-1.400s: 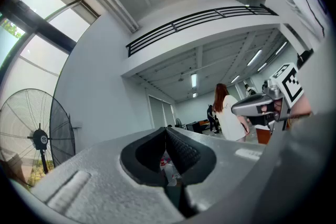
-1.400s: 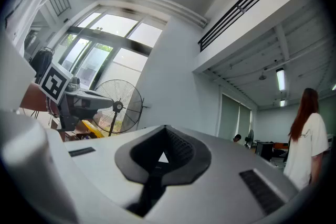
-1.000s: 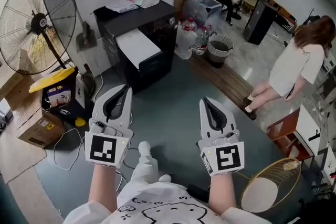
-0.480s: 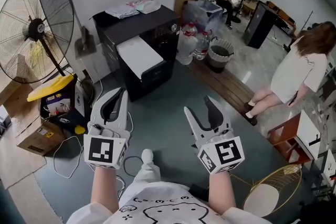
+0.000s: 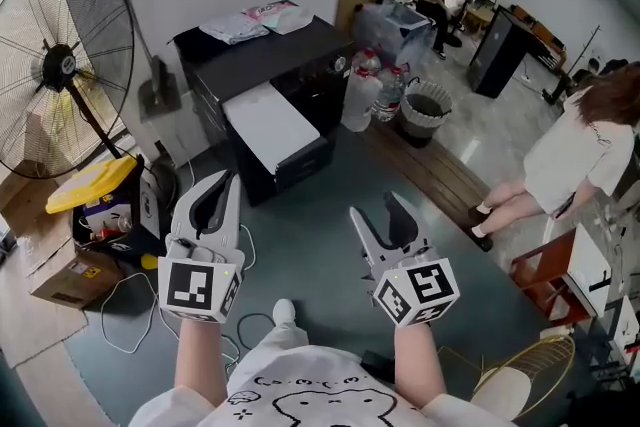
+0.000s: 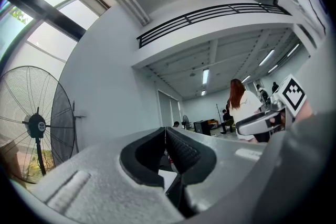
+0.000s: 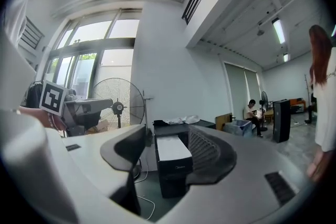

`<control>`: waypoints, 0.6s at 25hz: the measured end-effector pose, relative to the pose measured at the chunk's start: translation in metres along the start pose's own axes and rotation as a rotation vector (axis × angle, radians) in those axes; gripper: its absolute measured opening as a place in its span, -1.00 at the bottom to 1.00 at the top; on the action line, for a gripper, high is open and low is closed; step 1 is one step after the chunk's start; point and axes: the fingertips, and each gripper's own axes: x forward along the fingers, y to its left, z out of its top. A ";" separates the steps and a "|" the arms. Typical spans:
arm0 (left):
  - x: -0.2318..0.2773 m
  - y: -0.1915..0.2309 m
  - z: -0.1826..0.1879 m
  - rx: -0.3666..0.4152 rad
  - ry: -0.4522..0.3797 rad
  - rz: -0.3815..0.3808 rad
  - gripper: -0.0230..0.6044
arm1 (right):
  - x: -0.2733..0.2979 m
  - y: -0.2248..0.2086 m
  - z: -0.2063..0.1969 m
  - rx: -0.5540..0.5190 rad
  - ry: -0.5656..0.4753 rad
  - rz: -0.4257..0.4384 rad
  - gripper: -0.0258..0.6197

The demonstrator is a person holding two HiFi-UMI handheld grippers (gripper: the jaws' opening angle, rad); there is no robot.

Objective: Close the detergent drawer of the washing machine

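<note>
Right tool [image 5: 375, 207] advanced, jaws opened; drawer [image 5: 268, 120] juts lengthwise toward it.

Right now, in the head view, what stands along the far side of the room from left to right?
Large black metal floor fan → black box-shaped washing machine → clear plastic water jugs → grey round waste bin → tall black cabinet → person in white shirt.
</note>
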 end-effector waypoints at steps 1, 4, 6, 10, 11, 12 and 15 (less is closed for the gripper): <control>0.007 0.004 -0.004 -0.004 0.003 0.000 -0.87 | 0.008 -0.002 -0.002 0.007 0.002 0.004 -0.19; 0.029 0.017 -0.013 -0.013 0.010 -0.007 -0.87 | 0.034 -0.010 -0.007 0.030 0.011 0.010 -0.19; 0.043 0.025 -0.020 -0.020 0.015 -0.015 -0.87 | 0.051 -0.016 -0.012 0.038 0.024 0.007 -0.19; 0.070 0.039 -0.036 -0.037 0.033 -0.022 -0.87 | 0.082 -0.028 -0.030 0.062 0.067 0.004 -0.19; 0.076 0.043 -0.040 -0.041 0.037 -0.025 -0.87 | 0.089 -0.031 -0.035 0.076 0.076 0.006 -0.19; 0.082 0.047 -0.044 -0.045 0.041 -0.028 -0.87 | 0.096 -0.033 -0.041 0.091 0.085 0.009 -0.19; 0.099 0.060 -0.057 -0.067 0.055 -0.033 -0.87 | 0.118 -0.037 -0.058 0.141 0.109 0.020 -0.19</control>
